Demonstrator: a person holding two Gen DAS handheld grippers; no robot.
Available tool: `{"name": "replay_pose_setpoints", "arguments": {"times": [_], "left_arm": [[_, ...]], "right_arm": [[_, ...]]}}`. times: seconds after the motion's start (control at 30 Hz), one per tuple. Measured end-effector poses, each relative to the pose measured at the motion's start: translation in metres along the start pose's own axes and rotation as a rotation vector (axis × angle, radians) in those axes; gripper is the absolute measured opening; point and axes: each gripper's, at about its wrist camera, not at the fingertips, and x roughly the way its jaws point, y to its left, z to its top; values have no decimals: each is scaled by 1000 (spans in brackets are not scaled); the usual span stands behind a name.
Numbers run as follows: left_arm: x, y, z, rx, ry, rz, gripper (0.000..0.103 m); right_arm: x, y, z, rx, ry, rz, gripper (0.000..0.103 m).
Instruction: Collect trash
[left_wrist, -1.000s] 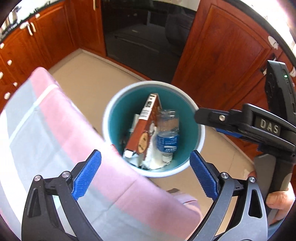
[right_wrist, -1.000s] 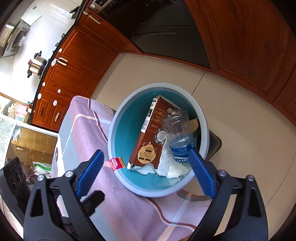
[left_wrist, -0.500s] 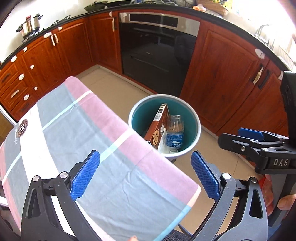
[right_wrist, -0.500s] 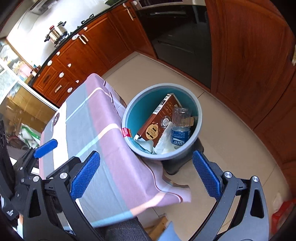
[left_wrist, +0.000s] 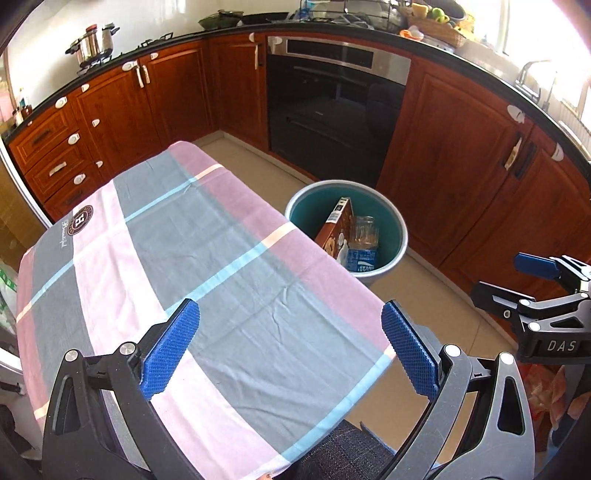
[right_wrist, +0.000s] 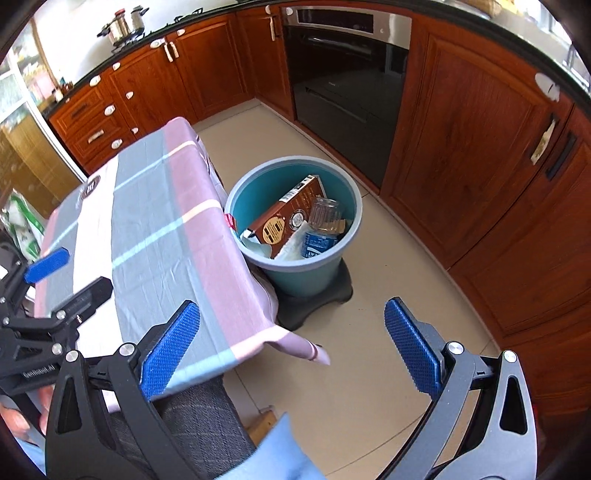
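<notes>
A teal bin stands on the floor by the table's far corner. Inside it lie a brown carton, a clear plastic bottle with a blue label and some white paper. My left gripper hangs open above the near part of the checked tablecloth, with nothing between its fingers. My right gripper is open over the floor to the right of the table, holding nothing; in the left wrist view it shows at the right edge.
The table with the pink, grey and white cloth fills the left. Wooden cabinets and a black oven ring the tiled floor. The bin sits on a black base. A grey fabric seat lies below the table edge.
Both grippers have pulled back and up from over the bin. The bin now looks smaller and farther, and much more of the tablecloth and kitchen is in view.
</notes>
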Motion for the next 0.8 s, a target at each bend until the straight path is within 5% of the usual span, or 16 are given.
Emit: {"name": "replay_pose_setpoints", "arguments": {"times": [0.8], "left_arm": [[0,16,-26,-60,15,55,99]], "right_arm": [[18,12,-19,-32,63,-18,96]]}}
